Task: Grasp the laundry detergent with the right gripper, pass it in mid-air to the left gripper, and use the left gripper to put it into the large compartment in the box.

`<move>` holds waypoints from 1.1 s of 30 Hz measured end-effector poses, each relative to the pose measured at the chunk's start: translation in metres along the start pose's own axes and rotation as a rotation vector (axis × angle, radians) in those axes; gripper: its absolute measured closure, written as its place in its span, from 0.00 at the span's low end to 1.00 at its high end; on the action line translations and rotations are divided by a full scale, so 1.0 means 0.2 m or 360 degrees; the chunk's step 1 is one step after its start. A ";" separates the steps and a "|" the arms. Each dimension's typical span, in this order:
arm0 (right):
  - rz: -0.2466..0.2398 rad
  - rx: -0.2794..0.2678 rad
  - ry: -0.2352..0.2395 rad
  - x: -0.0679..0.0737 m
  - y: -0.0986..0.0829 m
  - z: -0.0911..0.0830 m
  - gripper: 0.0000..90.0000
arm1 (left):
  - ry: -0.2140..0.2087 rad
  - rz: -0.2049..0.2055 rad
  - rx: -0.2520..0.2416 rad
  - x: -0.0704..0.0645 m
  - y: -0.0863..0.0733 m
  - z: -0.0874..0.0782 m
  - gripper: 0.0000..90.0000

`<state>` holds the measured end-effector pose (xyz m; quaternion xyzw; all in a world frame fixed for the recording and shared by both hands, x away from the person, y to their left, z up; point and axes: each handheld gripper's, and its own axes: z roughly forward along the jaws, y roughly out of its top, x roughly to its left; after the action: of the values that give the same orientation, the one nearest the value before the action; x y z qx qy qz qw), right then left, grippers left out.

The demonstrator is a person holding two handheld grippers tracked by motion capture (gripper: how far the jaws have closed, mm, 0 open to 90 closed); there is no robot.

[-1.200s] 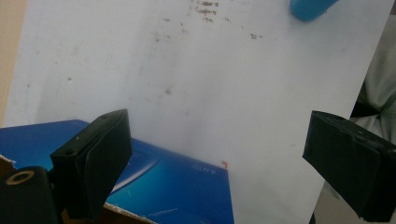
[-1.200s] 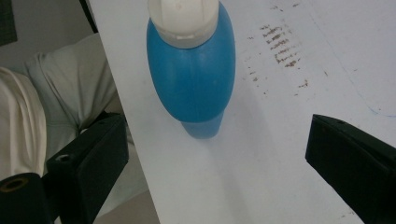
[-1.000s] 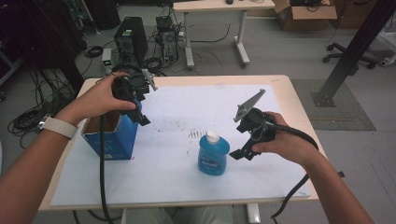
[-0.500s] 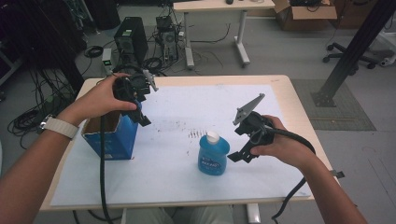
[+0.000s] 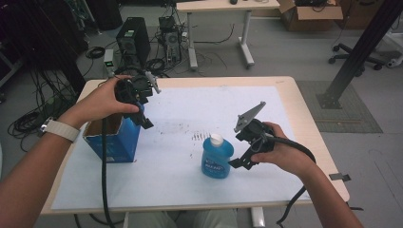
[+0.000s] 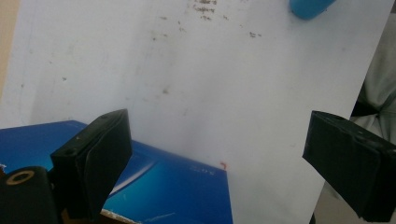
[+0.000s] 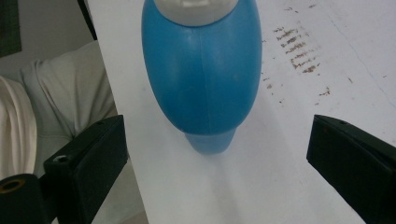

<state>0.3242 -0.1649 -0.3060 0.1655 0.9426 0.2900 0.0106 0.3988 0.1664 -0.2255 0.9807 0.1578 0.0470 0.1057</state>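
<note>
- High view: against the frames a second and half a second ago, the right claw (image 5: pixel 240 162) has dropped lower and nearer the blue bottle (image 5: pixel 217 156), now just to the bottle's right; the left claw (image 5: pixel 142 118) has barely shifted, above the open blue box (image 5: pixel 114 137) well to the bottle's left.
- The bottle stands upright on the white paper sheet (image 5: pixel 190 118) covering the counter (image 5: pixel 304 114), with a white cap and a label on its front.
- Left gripper view: the left claw (image 6: pixel 219 158) is spread wide, with nothing between its jaws; the box's blue wall (image 6: pixel 177 186) lies below, the bottle's bottom edge (image 6: pixel 308 7) far off.
- Right gripper view: the right claw (image 7: pixel 217 163) is spread wide, the bottle (image 7: pixel 203 70) ahead of the gap, not touched; smooth rounded blue body with a centre seam, pale cap.
</note>
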 end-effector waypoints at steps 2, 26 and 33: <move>-0.0003 -0.0015 0.0002 0.00 -0.01 0.02 0.06 | 0.0000 0.0001 0.0003 0.00 0.00 0.00 0.09; -0.0001 -0.0184 -0.0011 0.01 -0.10 0.14 0.05 | -0.0010 0.0007 0.0008 0.00 0.02 0.02 0.09; 0.0000 -0.0224 -0.0009 0.01 -0.12 0.18 0.05 | -0.0009 0.0003 0.0011 0.00 0.02 0.03 0.09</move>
<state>0.3185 -0.1632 -0.3494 0.1650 0.9198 0.3553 0.0248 0.4004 0.1610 -0.2298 0.9813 0.1568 0.0437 0.1027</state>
